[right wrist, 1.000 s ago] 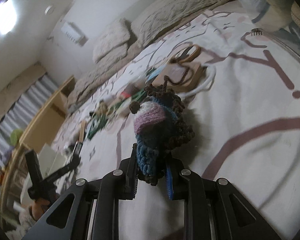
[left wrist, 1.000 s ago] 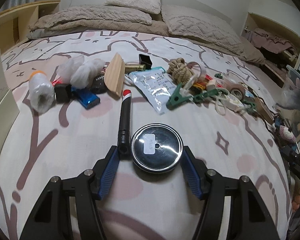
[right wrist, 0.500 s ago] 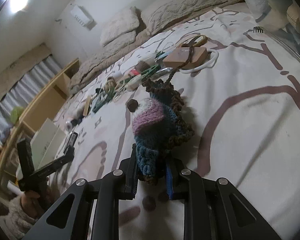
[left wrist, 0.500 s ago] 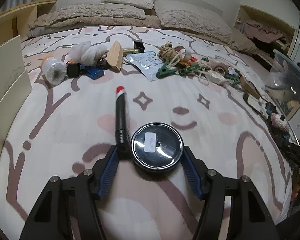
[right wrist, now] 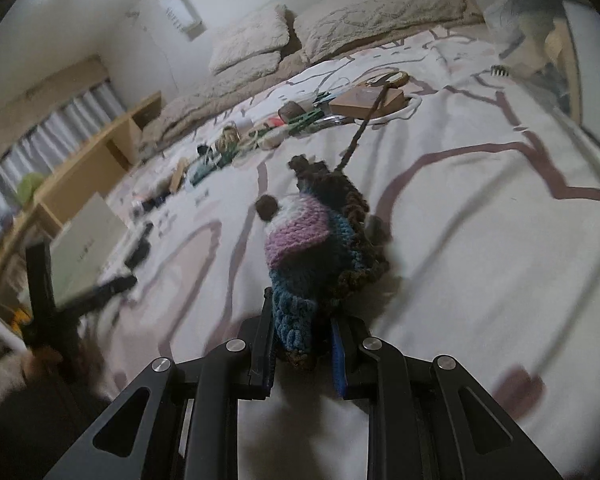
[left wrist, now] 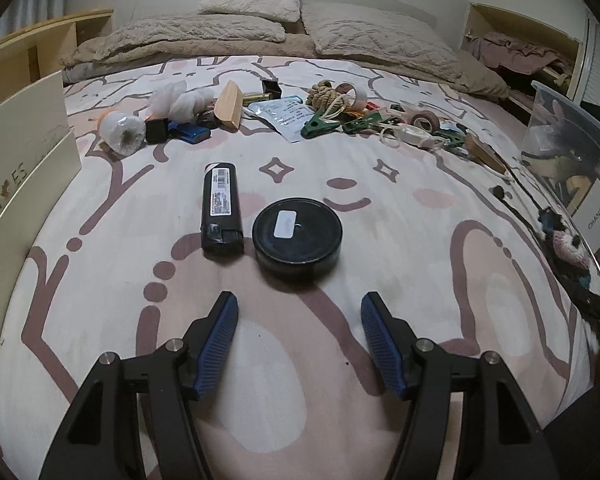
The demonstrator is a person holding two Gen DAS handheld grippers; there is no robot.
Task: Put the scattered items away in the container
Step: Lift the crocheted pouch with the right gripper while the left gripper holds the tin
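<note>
Left gripper (left wrist: 299, 314): released, jaws wide apart, nothing between them.
Round tin (left wrist: 297, 235): on the bedspread (left wrist: 440, 264), at 12 o'clock just ahead of the fingertips.
Black lighter (left wrist: 221, 208): lying just beside the tin, at its 9 o'clock.
Right gripper (right wrist: 302, 350): clenched on the crochet toy (right wrist: 316, 256).
Container (left wrist: 576, 152): clear bin at 3 o'clock, bed edge.

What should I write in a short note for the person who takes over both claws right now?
Left claw: open, holds nothing, over the bed.
Right claw: shut on the crocheted toy.
Round black tin and black lighter lie side by side before the left claw.
Clear container stands at the bed's right edge, some things already inside.
Left: drop the toy in, then tin, lighter and the far clutter.
</note>
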